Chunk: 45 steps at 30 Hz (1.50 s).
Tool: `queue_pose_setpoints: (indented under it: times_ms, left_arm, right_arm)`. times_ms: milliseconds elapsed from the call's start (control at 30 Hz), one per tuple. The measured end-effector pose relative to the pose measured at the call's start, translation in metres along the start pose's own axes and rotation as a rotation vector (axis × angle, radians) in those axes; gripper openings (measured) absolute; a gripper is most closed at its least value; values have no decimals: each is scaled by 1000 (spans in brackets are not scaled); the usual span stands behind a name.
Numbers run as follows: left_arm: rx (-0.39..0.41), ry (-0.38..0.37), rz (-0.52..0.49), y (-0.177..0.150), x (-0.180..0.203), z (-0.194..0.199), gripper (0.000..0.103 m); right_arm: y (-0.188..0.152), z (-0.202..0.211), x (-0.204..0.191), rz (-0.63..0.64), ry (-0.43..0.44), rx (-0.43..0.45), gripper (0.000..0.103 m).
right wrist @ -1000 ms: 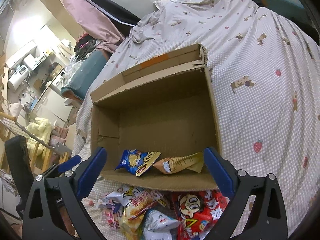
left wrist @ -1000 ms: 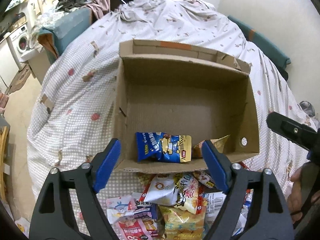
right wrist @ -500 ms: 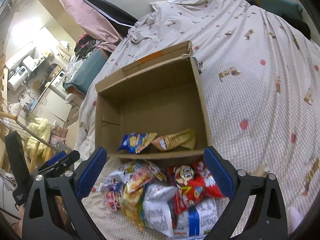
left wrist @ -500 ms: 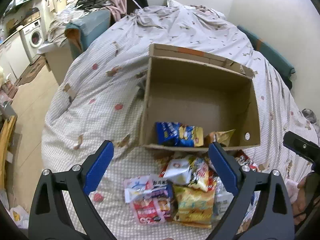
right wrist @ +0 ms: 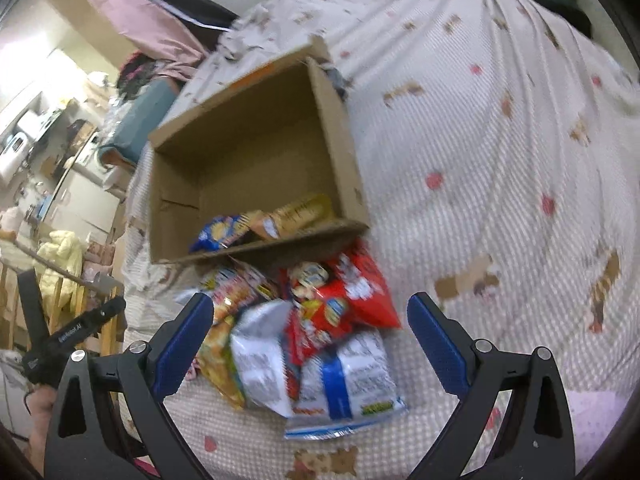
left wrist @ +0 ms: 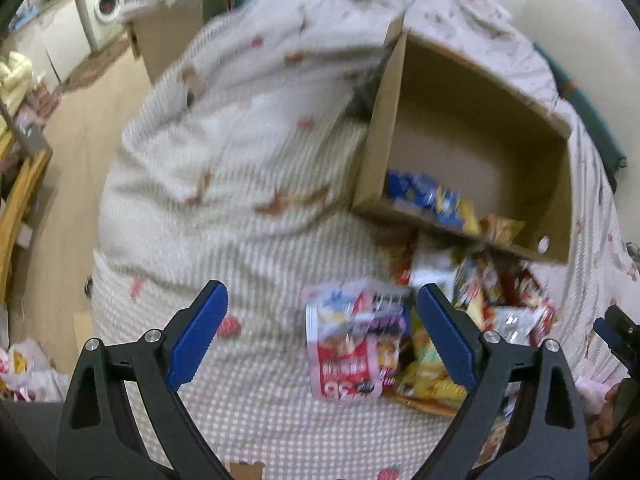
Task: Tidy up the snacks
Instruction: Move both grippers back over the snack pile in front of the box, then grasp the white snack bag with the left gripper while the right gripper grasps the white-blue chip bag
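An open cardboard box (left wrist: 472,92) (right wrist: 336,120) stands on the bed. A blue snack bag (left wrist: 424,196) (right wrist: 218,234) and a yellow-orange one (left wrist: 500,228) (right wrist: 296,214) lie inside at its near wall. A pile of snack packets lies in front of the box. My left gripper (left wrist: 322,332) is open and empty above a pink-red packet (left wrist: 346,356). My right gripper (right wrist: 308,342) is open and empty above a white-silver bag (right wrist: 260,360), a red bag (right wrist: 352,296) and a white-blue bag (right wrist: 348,384). Both views are blurred.
The bed has a white checked cover (left wrist: 240,152) (right wrist: 500,160) with small prints. The floor (left wrist: 80,128), a washing machine (left wrist: 104,4) and furniture are to the left. The other gripper shows at the edge of each view (left wrist: 616,332) (right wrist: 76,328).
Both grippers have pulled back from the box and dropped toward the pile. The left view has swung left, so the box now sits at its upper right. Both stay open.
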<state>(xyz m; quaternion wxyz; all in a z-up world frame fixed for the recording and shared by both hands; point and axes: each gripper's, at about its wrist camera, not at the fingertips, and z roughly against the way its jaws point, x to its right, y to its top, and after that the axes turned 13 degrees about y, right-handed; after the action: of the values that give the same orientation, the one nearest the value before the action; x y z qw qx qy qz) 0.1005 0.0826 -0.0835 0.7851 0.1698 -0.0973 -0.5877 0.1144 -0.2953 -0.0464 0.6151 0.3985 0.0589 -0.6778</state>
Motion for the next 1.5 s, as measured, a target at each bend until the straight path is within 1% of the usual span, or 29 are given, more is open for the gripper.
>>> queue_pose_setpoints:
  times_ms: [100, 167, 233, 300, 400, 500, 600, 700, 800, 833, 900, 967, 1000, 1033, 1133, 1167, 1233, 1300, 1367, 1500]
  left_arm:
    - [-93, -21, 1, -10, 4, -21, 94]
    - [-114, -26, -6, -13, 9, -28, 94]
    - [-120, -43, -4, -12, 14, -33, 94]
    - [-148, -64, 1, -14, 21, -40, 94]
    - [-162, -38, -30, -16, 35, -47, 94]
    - [-176, -28, -59, -17, 50, -55, 94]
    - [-184, 18, -86, -17, 65, -65, 94]
    - [-200, 30, -86, -17, 72, -71, 94]
    - [-186, 28, -95, -18, 77, -70, 93]
    - [-175, 30, -102, -16, 79, -69, 91]
    - [-163, 25, -115, -15, 82, -67, 77]
    - [-165, 13, -117, -16, 84, -65, 69]
    - [-164, 10, -115, -17, 83, -64, 63]
    - [-164, 7, -115, -15, 81, -63, 63]
    - [-158, -1, -124, -14, 79, -57, 56]
    - [-157, -6, -128, -13, 76, -57, 53]
    - [-152, -18, -130, -14, 75, -51, 52]
    - [-147, -33, -134, -14, 75, -45, 50]
    - [-142, -41, -134, -16, 72, -40, 50]
    - [-141, -79, -104, -14, 58, -27, 50]
  right_arm:
    - [-4, -1, 17, -82, 3, -23, 100]
    - [-3, -2, 22, -112, 16, -27, 100]
    - [-3, -3, 22, -113, 12, -24, 100]
    - [-3, -5, 20, -107, 3, -30, 100]
    - [-3, -7, 18, -99, 7, -42, 100]
    - [-3, -8, 16, -88, 1, -46, 100]
    - [-3, -7, 18, -93, 2, -43, 100]
    - [-3, -5, 20, -99, -2, -41, 100]
    - [-4, -4, 24, -106, -6, -42, 100]
    - [-4, -4, 24, -107, -10, -44, 100]
    - [-4, -4, 27, -111, -22, -55, 100]
    - [-6, -5, 29, -122, -25, -66, 100]
    - [-6, -7, 31, -128, -24, -75, 100]
    - [-7, -8, 32, -130, -25, -82, 100]
    - [-10, -13, 35, -137, -43, -119, 100]
    - [-11, -17, 37, -138, -55, -145, 100]
    - [-16, -24, 41, -156, -64, -189, 100]
    - [-22, -35, 48, -183, -72, -252, 100]
    - [-30, -49, 48, -162, -95, -323, 99]
    - [-38, -74, 39, -115, -107, -399, 99]
